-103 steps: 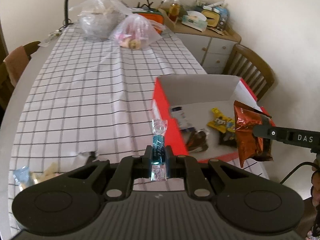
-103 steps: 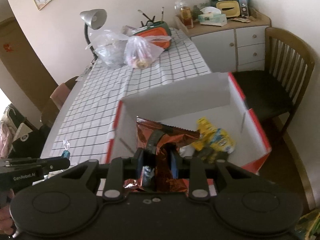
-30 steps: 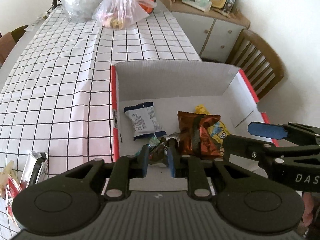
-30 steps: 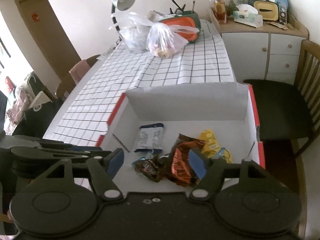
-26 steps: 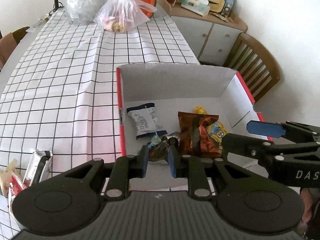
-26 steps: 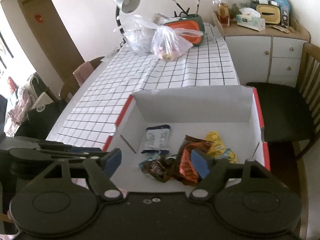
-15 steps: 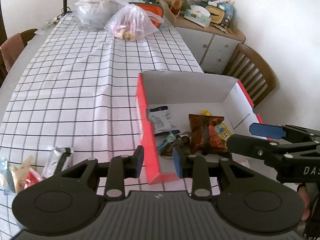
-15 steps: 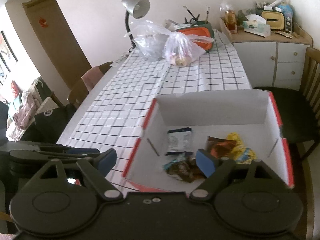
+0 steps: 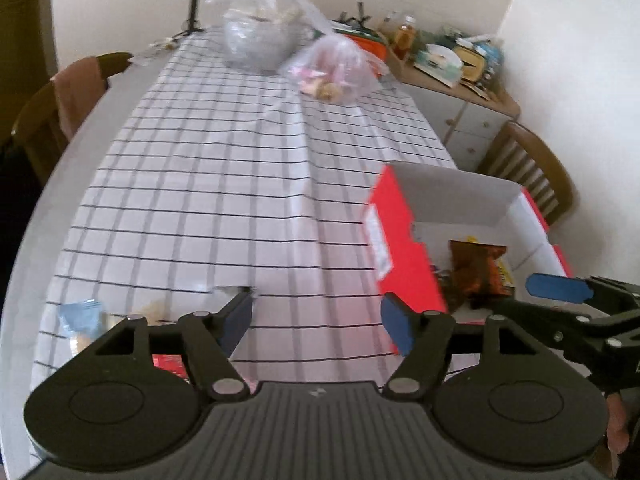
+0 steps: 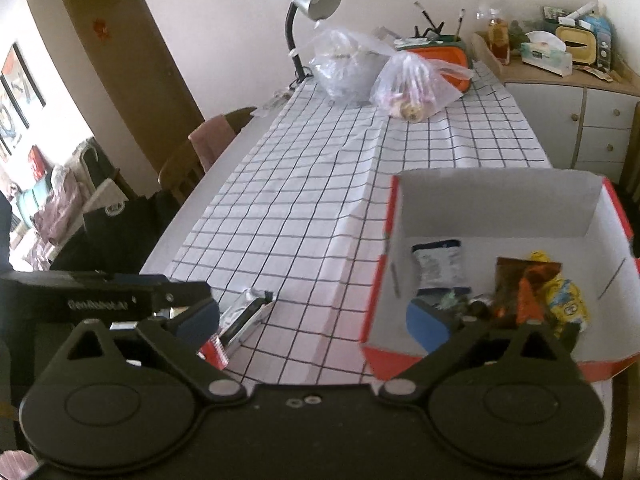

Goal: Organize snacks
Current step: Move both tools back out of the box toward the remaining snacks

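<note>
A red cardboard box (image 9: 404,236) with a white inside (image 10: 496,204) stands on the checked tablecloth at the right. In it lie a blue-white packet (image 10: 438,262), a brown-orange crisp bag (image 10: 520,284) (image 9: 476,268), a yellow packet (image 10: 568,304) and small dark sweets (image 10: 472,306). Loose snacks lie at the table's near left: a silver-black bar (image 10: 244,314), a red packet (image 10: 214,350) and a light blue packet (image 9: 82,316). My left gripper (image 9: 316,318) is open and empty above the cloth left of the box. My right gripper (image 10: 312,322) is open and empty, spanning the box's near left corner.
Two clear plastic bags (image 10: 412,84) (image 9: 256,36), an orange container (image 10: 444,56) and a desk lamp (image 10: 308,0) stand at the far end. Wooden chairs (image 9: 532,168) (image 10: 196,156) flank the table. A sideboard (image 10: 568,92) with clutter is at the back right.
Both grippers dropped their snacks into the box, opened wide and pulled back and left. The box now sits to the right in both views.
</note>
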A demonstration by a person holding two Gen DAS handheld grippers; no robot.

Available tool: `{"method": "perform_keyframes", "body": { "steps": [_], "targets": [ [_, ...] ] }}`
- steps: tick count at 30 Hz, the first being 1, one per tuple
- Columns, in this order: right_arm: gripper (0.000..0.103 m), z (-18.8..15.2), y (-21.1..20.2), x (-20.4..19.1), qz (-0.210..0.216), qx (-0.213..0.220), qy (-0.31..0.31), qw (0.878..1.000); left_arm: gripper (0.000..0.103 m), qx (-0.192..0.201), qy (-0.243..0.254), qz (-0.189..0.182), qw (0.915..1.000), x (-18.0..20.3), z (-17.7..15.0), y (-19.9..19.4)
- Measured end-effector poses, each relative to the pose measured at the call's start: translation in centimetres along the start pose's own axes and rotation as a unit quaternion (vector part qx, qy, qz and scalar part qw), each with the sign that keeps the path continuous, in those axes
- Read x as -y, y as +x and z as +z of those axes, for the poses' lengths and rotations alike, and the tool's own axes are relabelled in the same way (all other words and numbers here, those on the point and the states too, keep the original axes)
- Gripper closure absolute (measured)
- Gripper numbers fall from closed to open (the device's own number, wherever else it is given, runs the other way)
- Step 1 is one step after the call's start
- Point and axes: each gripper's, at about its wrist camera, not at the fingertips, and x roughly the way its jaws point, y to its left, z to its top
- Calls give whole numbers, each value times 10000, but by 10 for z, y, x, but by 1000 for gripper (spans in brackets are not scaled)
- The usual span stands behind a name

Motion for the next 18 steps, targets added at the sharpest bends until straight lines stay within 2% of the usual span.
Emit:
{"method": "perform_keyframes", "body": {
  "steps": [10,18],
  "targets": [
    [2,-21,41,-47,24,-346,216,9992,30,-80,-308,407,9987,-89,-11,-13],
    [2,-36,80,-84,56,-725,329,9968,30,-365,-454,782,9952,-150,-20,3]
  ]
}}
